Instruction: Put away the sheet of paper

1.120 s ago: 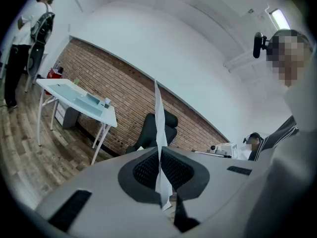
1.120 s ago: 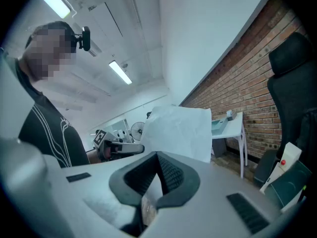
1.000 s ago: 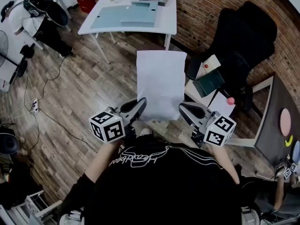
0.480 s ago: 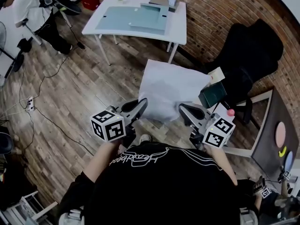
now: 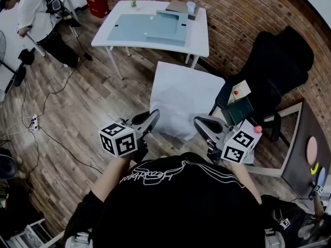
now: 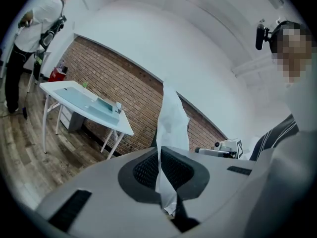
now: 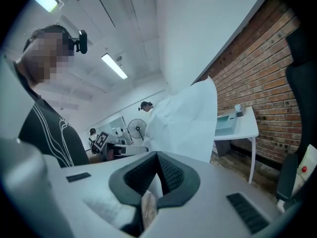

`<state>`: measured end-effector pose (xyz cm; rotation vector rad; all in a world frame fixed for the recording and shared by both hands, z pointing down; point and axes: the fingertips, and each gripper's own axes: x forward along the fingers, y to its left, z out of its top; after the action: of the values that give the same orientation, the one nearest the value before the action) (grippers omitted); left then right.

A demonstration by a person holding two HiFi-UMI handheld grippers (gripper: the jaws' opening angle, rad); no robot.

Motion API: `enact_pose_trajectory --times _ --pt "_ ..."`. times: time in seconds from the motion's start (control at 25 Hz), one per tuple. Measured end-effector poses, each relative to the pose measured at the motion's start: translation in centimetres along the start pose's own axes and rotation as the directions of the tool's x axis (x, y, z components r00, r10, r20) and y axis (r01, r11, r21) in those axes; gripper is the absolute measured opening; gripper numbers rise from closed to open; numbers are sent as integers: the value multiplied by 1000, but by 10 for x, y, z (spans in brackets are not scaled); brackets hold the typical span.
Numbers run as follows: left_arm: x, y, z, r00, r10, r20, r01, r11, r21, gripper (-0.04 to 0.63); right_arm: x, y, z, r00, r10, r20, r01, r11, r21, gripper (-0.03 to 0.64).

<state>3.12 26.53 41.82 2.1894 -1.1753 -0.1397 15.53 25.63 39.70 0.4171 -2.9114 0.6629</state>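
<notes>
A white sheet of paper (image 5: 182,98) hangs in the air in front of me, held by its near edge between both grippers. My left gripper (image 5: 153,119) is shut on the sheet's near left corner; in the left gripper view the paper (image 6: 171,128) stands up edge-on from between the closed pads. My right gripper (image 5: 198,123) is shut on the near right corner, and the right gripper view shows the sheet (image 7: 185,125) billowing up from its jaws. The sheet is a little crumpled and bowed.
A white table (image 5: 199,32) with a pale green tray (image 5: 150,27) stands ahead by the brick wall. A black office chair (image 5: 276,66) and a low stand with a green book (image 5: 237,110) are at the right. Another person (image 5: 36,14) stands far left; cables lie on the wooden floor.
The sheet has swung from flat and long in front of me to tilted and bowed toward the right. Both grippers kept their hold and their spacing.
</notes>
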Motion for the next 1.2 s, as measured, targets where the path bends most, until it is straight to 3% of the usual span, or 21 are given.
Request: enact_pose_trajectory --times 0.48,0.92,1.2 --pt "42 44 24 998 38 -51 -37 999 13 31 36 -63 13 1000 9 12 -10 997 80 5" --pt "85 148 93 984 176 -7 -176 983 -40 31 141 -153 70 989 148 -24 -146 986 77 5" --pt "132 213 141 975 222 9 -221 973 -71 31 190 -223 102 983 177 -56 -172 982 84 5"
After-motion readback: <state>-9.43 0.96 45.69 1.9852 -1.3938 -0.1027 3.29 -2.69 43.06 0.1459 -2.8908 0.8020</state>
